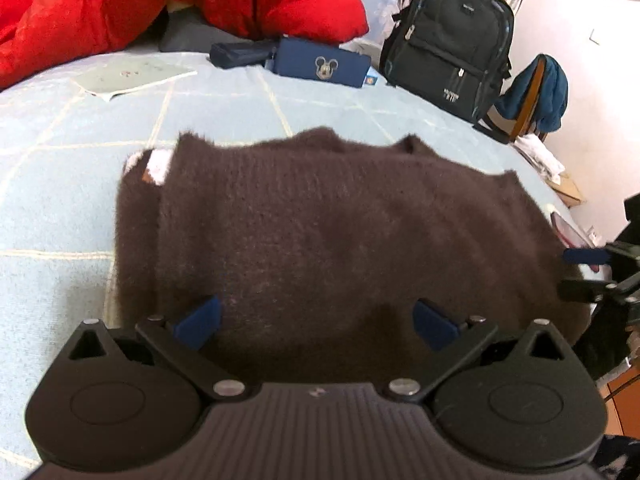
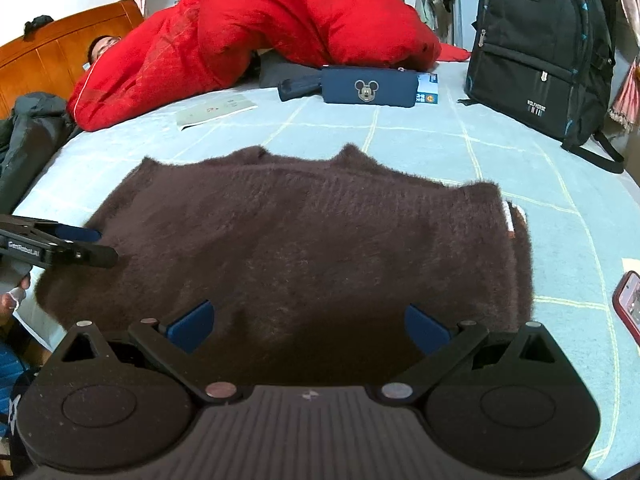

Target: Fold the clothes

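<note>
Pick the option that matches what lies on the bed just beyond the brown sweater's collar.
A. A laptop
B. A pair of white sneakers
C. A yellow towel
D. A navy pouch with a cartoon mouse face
D: past the brown sweater, a navy pouch with a mouse face lies on the light blue bed cover, beside a black backpack.

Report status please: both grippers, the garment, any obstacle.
Left gripper open, right gripper open, both over near hem. Fuzzy dark-brown knitted sweater flat on pale-blue checked bedspread, partly folded. No obstacle on it.

pale blue bedspread (image 2: 440, 152), wooden headboard (image 2: 60, 48), white wall (image 1: 592, 92).
</note>
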Tool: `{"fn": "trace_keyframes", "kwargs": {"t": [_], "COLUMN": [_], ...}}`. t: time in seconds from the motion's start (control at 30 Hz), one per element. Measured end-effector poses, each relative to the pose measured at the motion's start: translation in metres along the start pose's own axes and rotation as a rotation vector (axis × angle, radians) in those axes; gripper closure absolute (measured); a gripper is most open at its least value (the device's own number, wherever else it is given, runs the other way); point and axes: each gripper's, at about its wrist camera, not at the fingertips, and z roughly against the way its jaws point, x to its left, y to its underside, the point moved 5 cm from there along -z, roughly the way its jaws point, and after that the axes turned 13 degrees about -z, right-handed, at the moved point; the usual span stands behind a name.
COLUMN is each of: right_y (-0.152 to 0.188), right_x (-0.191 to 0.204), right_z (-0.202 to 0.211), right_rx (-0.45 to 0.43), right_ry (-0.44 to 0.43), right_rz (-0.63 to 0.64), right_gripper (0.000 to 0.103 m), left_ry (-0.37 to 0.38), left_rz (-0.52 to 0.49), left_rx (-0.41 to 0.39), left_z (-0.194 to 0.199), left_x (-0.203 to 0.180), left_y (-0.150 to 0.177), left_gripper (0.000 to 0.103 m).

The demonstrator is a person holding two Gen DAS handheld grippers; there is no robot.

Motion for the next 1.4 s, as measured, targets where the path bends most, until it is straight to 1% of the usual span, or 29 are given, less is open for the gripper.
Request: {"fn": "trace_keyframes", "kwargs": {"t": [0.1, 0.2, 0.3, 0.4, 0.53, 0.63, 0.7, 0.8, 0.87, 0.93, 1.0, 1.07, 1.13, 1.2, 1.3, 1.4], "right_y": [-0.002, 0.0, 0.001, -0.001, -0.003, -0.003, -0.002, -0.003, -0.004, -0.005, -0.004, -0.003, -0.001, 0.0, 0.0, 0.0], "right_x": [-0.007, -0.01, -0.011, -0.015, -0.017, -0.015, -0.014, -0.016, -0.018, -0.02, -0.02, -0.019, -0.018, -0.018, -0.017, -0.016], "right_z": [-0.009, -0.013, -0.014, -0.014, -0.017, -0.02, -0.019, -0.017, -0.017, -0.019, -0.021, -0.021, -0.022, -0.021, -0.018, -0.016], "right_rx": [0.016, 0.031, 0.031, 0.027, 0.028, 0.032, 0.033, 0.033, 0.031, 0.033, 0.032, 0.031, 0.031, 0.032, 0.036, 0.037], "right_ry": [0.026, 0.017, 0.022, 0.021, 0.001, -0.015, -0.017, -0.025, -0.031, -0.038, -0.05, -0.06, -0.069, -0.078, -0.096, -0.102], "right_rz": [-0.036, -0.055, -0.041, -0.057, -0.074, -0.077, -0.073, -0.081, -0.091, -0.105, -0.112, -0.111, -0.109, -0.106, -0.105, -0.108], "right_gripper": [0.0, 0.0, 0.0, 0.0, 0.0, 0.0, 0.0, 0.0, 0.0, 0.0, 0.0, 0.0, 0.0, 0.0, 0.0, 0.0], "left_ry": [-0.015, -0.059, -0.077, -0.076, -0.039, -0.049, -0.088, -0.136, -0.101, -0.064, -0.022, 0.001, -0.001, -0.006, -0.028, -0.035], "left_rz": [-0.045, -0.065, 0.005, 0.027, -0.026, -0.025, 0.001, 0.025, -0.045, -0.086, -0.102, -0.071, -0.049, -0.054, -0.051, -0.07], "left_rx": [-0.016, 0.0, 0.025, 0.017, -0.042, -0.032, 0.003, 0.048, 0.035, 0.03, 0.042, 0.077, 0.12, 0.102, 0.087, 0.107], "left_z": [0.0, -0.013, -0.031, -0.034, -0.032, -0.05, -0.06, -0.071, -0.055, -0.039, -0.025, -0.018, -0.017, -0.007, 0.006, 0.007], "left_x": [-0.004, 0.001, 0.021, 0.025, 0.017, 0.026, 0.034, 0.041, 0.022, 0.01, 0.003, 0.004, 0.009, 0.01, 0.006, -0.001], "left_y": [-0.014, -0.027, -0.03, -0.038, -0.06, -0.069, -0.069, -0.069, -0.07, -0.065, -0.053, -0.034, -0.014, -0.004, -0.003, 0.001], "left_gripper": [0.001, 0.001, 0.001, 0.001, 0.001, 0.001, 0.003, 0.002, 0.002, 0.002, 0.002, 0.001, 0.002, 0.002, 0.002, 0.001]}}
